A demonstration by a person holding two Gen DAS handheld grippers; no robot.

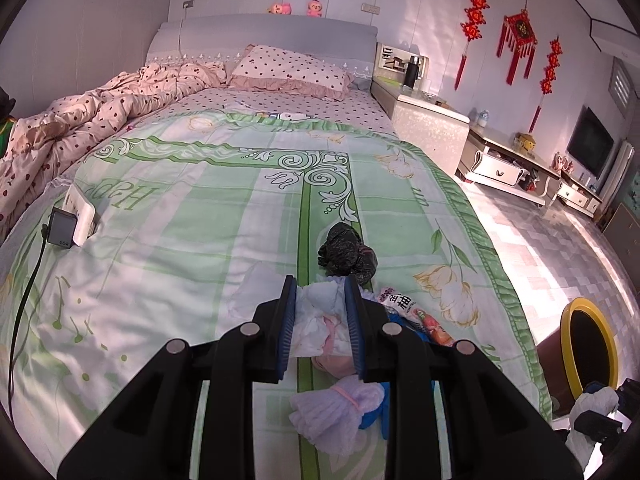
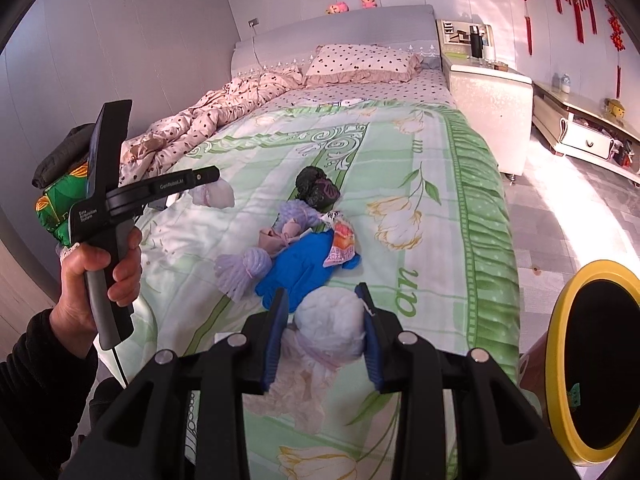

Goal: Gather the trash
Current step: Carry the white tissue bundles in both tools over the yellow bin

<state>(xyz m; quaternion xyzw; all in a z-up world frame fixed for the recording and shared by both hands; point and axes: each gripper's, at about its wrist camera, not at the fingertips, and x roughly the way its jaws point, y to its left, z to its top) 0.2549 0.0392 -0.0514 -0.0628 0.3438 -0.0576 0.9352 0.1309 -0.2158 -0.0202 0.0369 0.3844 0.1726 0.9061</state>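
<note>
My left gripper (image 1: 320,286) is shut on a crumpled white tissue wad (image 1: 320,312), held above the green bedspread (image 1: 200,208). In the right wrist view a hand holds the left gripper (image 2: 208,178) at the left, the wad (image 2: 216,196) hanging at its tip. My right gripper (image 2: 322,292) is shut on a white foam-like wad (image 2: 332,320). Under both lies a trash pile: black bag (image 2: 318,190), blue glove (image 2: 300,272), snack wrapper (image 2: 342,244), white foam net (image 2: 240,272). A yellow-rimmed bin (image 2: 560,360) stands by the bed at lower right.
A white power strip with a black charger (image 1: 76,220) lies on the bed's left side. A bunched pink spotted duvet (image 1: 80,120) fills the far left. A white nightstand (image 1: 432,128) and a low TV cabinet (image 1: 500,168) line the right wall, with tiled floor (image 1: 540,240) between.
</note>
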